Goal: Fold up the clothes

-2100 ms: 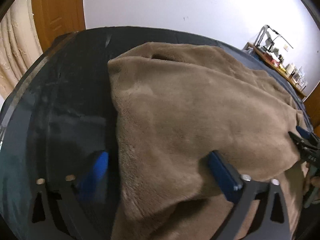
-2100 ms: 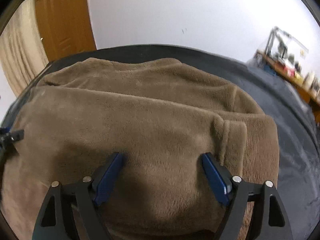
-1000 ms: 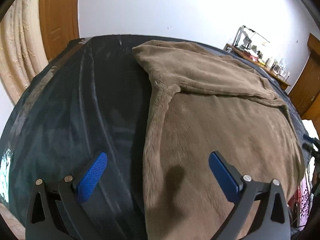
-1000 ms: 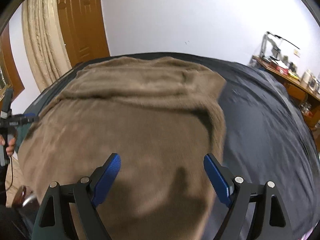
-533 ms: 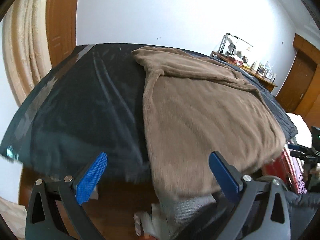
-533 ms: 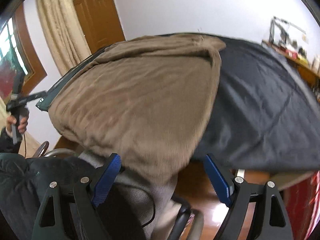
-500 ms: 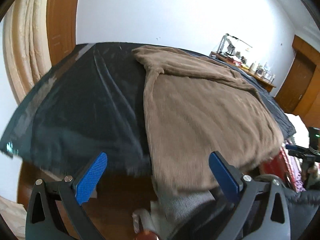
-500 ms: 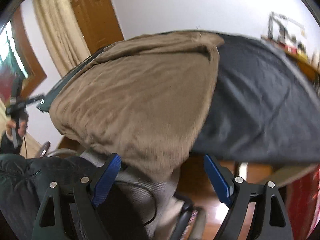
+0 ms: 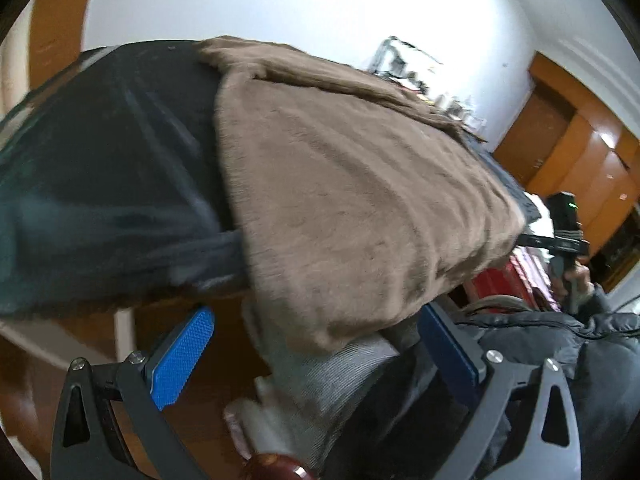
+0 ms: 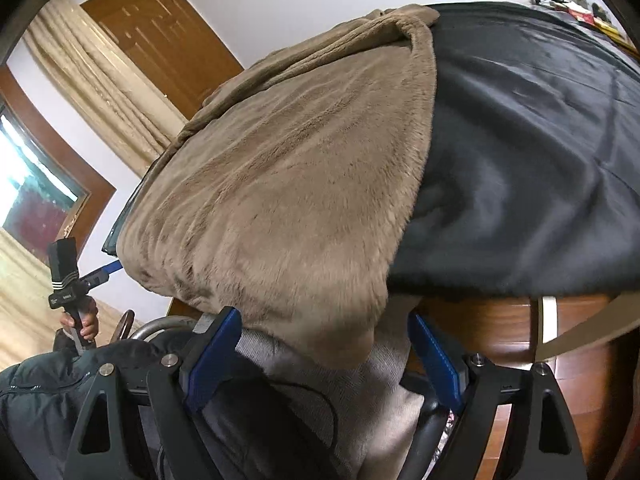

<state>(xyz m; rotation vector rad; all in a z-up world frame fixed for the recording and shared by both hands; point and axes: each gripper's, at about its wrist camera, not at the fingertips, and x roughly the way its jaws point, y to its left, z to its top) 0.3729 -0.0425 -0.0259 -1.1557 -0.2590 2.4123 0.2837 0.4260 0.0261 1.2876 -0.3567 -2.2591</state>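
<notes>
plush brown folded garment (image 9: 352, 200) on dark cloth (image 9: 104, 168)

1. Setting: a room in a home, probably a bedroom.
2. Evidence: panelled wooden door (image 10: 160, 36), beige pleated curtain (image 10: 92, 80) beside a wood-framed window (image 10: 36, 184), wooden wardrobe fronts (image 9: 592, 152), cluttered side shelf (image 9: 440, 92), white walls, wood floor.

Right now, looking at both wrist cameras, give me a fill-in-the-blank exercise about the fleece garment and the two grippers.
The fuzzy fleece garment is coloured ____.
It lies on a ____ cloth-covered table, its near edge hanging over the table's edge.
The left gripper with blue pads is ____, holding nothing.
The right gripper is ____ too.

Missing words: brown; black; open; open
</notes>
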